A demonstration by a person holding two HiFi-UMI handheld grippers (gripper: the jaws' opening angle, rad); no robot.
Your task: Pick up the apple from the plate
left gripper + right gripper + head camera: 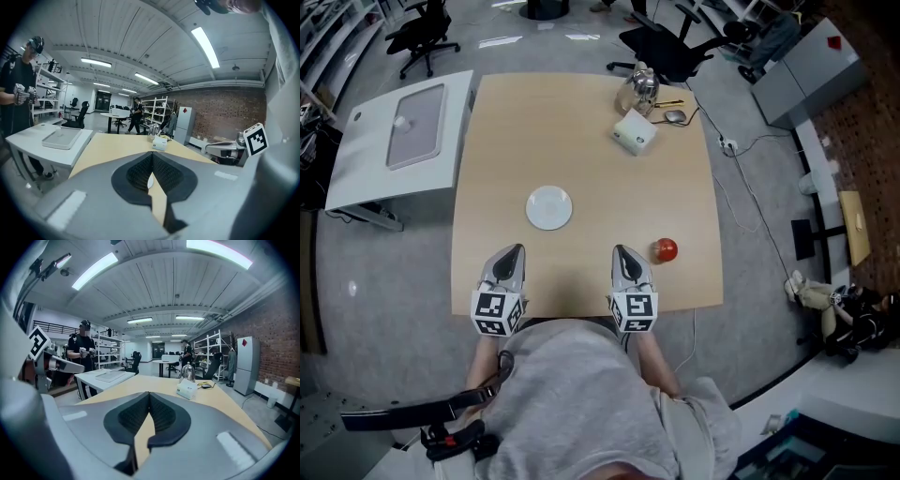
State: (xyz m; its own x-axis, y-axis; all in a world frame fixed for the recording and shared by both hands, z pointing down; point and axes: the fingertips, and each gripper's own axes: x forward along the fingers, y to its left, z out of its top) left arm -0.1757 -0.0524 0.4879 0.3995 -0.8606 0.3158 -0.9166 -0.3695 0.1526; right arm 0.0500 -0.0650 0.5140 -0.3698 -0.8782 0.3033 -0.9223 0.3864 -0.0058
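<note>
Head view: light wooden table [591,159] fills the centre of the frame. The apple [665,249], red, sits on the bare tabletop in the lower right part of the table, near the front edge, well apart from the plate. The plate [548,207] is white, round and bare, left of centre. The left gripper [514,251] and right gripper [622,251] are both low in the frame at the near table edge, side by side and pointing up-frame. The plate is above and between them, and the apple is just beside the right gripper on its right, not touching. Left gripper view: jaws clenched together, dark ribbed pads meeting at the tip, nothing gripped, and a sliver of tabletop shows through the gap below the tip. Right gripper view: same, jaws pressed together, holding nothing, with table showing in the slot under the pads. At the far end of the table, upper centre of the head view: a white box [635,132], a shiny kettle [639,86] just behind it, and a mouse [675,116] to its right. A white side table [356,159] with a grey tray [414,124] is at upper left. Office chairs [422,36] stand along the top edge. The wearer's grey shirt [581,403] fills the bottom centre. A person in black [16,93] stands at the left edge of the left gripper view.
</note>
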